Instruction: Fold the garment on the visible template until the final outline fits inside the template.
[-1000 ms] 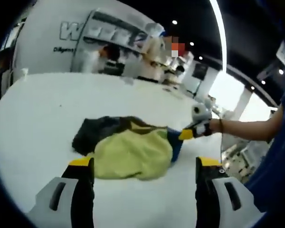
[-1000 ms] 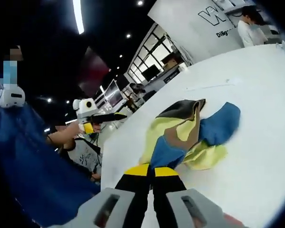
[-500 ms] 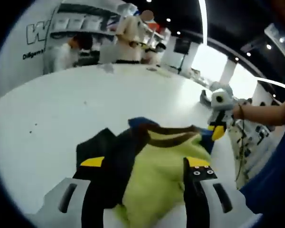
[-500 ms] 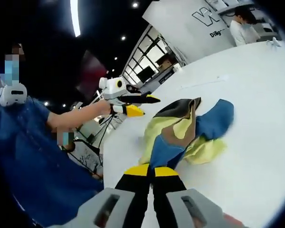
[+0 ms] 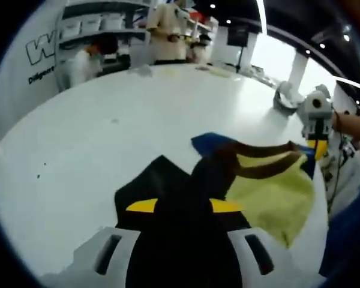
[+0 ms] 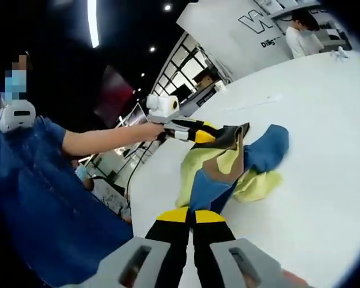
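Your right tongs, bottom centre of the right gripper view, are pinching the garment by its blue edge. Your left tongs, low centre of the left gripper view, are clamped on its black part. The garment lies bunched mid-frame on the white bench; two held edges let you spread it.

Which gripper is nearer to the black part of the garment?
Left. The left gripper is closed right at the black part; the right gripper grips the blue part.
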Available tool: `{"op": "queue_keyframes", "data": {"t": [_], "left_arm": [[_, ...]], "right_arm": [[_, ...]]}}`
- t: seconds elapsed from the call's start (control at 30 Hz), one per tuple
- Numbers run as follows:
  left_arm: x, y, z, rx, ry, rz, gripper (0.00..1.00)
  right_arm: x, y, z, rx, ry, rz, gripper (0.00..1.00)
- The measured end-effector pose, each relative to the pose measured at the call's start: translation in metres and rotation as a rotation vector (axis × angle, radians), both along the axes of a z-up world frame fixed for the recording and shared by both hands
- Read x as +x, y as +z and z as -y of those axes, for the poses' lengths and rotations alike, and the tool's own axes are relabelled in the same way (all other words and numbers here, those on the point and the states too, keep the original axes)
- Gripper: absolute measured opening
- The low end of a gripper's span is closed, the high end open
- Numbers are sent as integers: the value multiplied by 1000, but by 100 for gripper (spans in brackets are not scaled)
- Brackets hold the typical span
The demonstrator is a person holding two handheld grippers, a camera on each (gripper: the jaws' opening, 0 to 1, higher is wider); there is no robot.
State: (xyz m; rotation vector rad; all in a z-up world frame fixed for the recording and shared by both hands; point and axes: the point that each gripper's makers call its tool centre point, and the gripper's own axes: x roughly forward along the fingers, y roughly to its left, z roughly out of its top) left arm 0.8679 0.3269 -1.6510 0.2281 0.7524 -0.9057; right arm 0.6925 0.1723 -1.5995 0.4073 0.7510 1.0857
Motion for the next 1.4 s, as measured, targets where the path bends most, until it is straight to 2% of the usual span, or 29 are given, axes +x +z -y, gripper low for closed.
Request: {"op": "queue_keyframes", "data": {"t": [0.07,0.13,0.27,0.47,0.57,0.67,0.83,0.97,1.07,1.1,1.13,1.17,1.23,1.3,1.33,1.4], "left_arm": [[1,-1,0,-2,2,-1,18],[-1,-1,10,-28,-11,-10,16],[-7,-7,13,-4,-26,-39,0],[-17,-2,7,-10,-49,-38,0],[-18,11,0,-10,-49,1,0],[-15,15,-7,-11,-41,29,0],[-16,43,-20,-36,-18,104,0],[-15,72,-33,-72,19,185,0],[-16,85,-43,-102,42,214,0],[-23,90,-44,-107,40,218,0],[-26,94,-44,-120,32,232,0],[-32,97,-51,-116,57,238,0],[-33,99,-59,-114,71,266,0],[-39,105,-64,-128,91,268,0],[-42,111,-68,-138,108,284,0],[-46,120,-77,-147,128,316,0]], "right_arm": [[0,0,1,0,-2,0,0],[-1,1,2,2,-10,0,0],[1,0,3,3,-21,0,0],[2,1,1,-4,-38,9,0],[4,1,3,-14,-56,11,0],[5,0,3,-26,-71,12,0],[10,-1,5,-76,-96,42,0],[13,6,2,-176,-91,124,0],[17,12,-2,-208,-105,157,0],[19,13,-2,-224,-115,166,0],[19,14,-4,-230,-120,176,0],[21,18,-6,-235,-121,193,0],[24,20,-6,-254,-139,213,0],[27,24,-6,-287,-157,248,0],[30,18,0,-347,-145,285,0],[29,17,-2,-375,-142,291,0]]}}
